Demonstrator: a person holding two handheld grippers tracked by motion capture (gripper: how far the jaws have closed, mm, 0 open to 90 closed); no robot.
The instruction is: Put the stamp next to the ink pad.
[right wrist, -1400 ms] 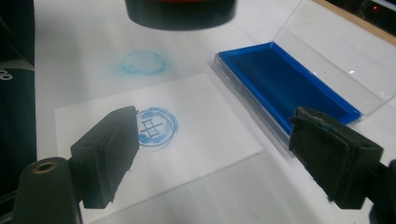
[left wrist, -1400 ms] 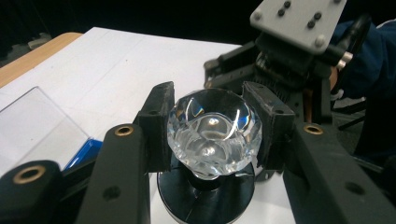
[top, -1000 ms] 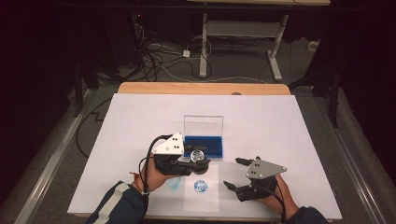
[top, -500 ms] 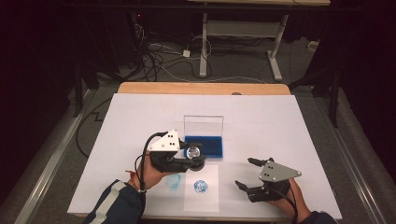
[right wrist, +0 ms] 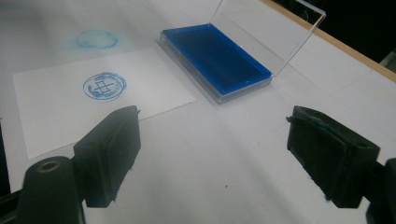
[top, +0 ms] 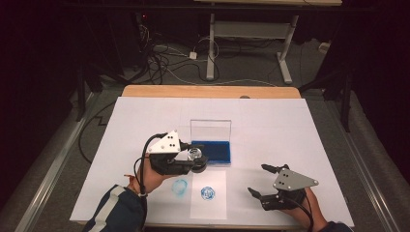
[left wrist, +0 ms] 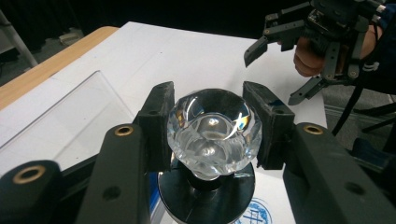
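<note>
My left gripper (top: 196,160) is shut on a stamp (left wrist: 212,133) with a clear faceted knob and a round black base; the jaws press on both sides of the knob. It is held by the near left corner of the blue ink pad (top: 212,151), whose clear lid (top: 210,129) stands open. I cannot tell if the stamp touches anything below. In front lies a white paper (top: 208,209) bearing a round blue print (right wrist: 104,86). My right gripper (top: 257,179) stands open on the near right of the table, with nothing between its jaws.
A faint blue ring (top: 180,185) marks the white table cover (top: 290,130) left of the paper. A wooden table edge (top: 208,91) runs along the far side. Beyond it, on the dark floor, are cables and a desk frame (top: 244,29).
My right gripper has slid a little to the right, away from the paper. The left gripper has kept the stamp by the ink pad with hardly any movement.
</note>
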